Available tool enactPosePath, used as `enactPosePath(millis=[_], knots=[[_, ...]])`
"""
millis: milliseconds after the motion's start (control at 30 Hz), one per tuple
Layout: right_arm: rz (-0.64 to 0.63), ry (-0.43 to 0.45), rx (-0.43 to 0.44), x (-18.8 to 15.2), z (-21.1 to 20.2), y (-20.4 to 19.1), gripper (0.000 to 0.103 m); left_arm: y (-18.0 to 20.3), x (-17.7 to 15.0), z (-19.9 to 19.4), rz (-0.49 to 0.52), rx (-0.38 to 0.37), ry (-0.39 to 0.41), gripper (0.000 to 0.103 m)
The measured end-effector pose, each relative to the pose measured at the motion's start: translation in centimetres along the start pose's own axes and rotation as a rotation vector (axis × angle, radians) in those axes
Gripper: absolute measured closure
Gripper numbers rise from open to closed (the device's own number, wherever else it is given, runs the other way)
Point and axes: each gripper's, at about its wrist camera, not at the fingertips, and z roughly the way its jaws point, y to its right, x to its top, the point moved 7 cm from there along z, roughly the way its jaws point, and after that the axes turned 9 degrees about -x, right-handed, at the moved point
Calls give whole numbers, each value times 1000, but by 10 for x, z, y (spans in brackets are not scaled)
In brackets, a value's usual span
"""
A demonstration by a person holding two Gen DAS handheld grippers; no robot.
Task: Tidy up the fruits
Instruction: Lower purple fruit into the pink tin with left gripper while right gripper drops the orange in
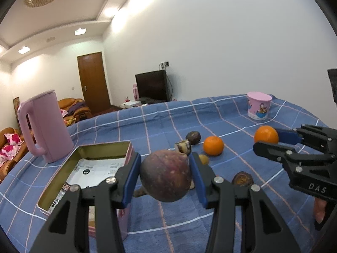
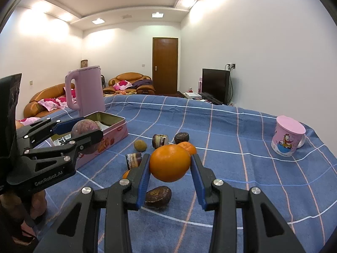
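Observation:
My left gripper (image 1: 165,176) is shut on a dark purple mangosteen (image 1: 166,177) and holds it above the cloth, just right of the open pink tin box (image 1: 63,177). My right gripper (image 2: 169,164) is shut on an orange (image 2: 169,162) held above the table; it also shows in the left wrist view (image 1: 265,134). A second orange (image 1: 213,145), a dark round fruit (image 1: 193,137), a small tan fruit (image 1: 203,159) and brown fruit pieces (image 2: 158,193) lie on the blue checked cloth (image 2: 242,179). The left gripper with the mangosteen (image 2: 85,128) shows over the tin's (image 2: 109,141) near edge.
A tall pink kettle (image 1: 45,126) stands behind the tin at the left. A pink cartoon mug (image 1: 259,105) stands at the far right of the table. A dark monitor (image 1: 152,86), sofas and a door lie beyond the table.

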Motion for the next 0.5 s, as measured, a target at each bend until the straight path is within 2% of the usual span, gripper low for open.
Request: enactPosePath(millis=[300,500], knots=[[-53,4,47,23,10,-25,63,-35,1,-2,-49,50,-30,54],[-98,4,103,42,24,-56,63,-68,-4,-1,-91,86,-72,54]])
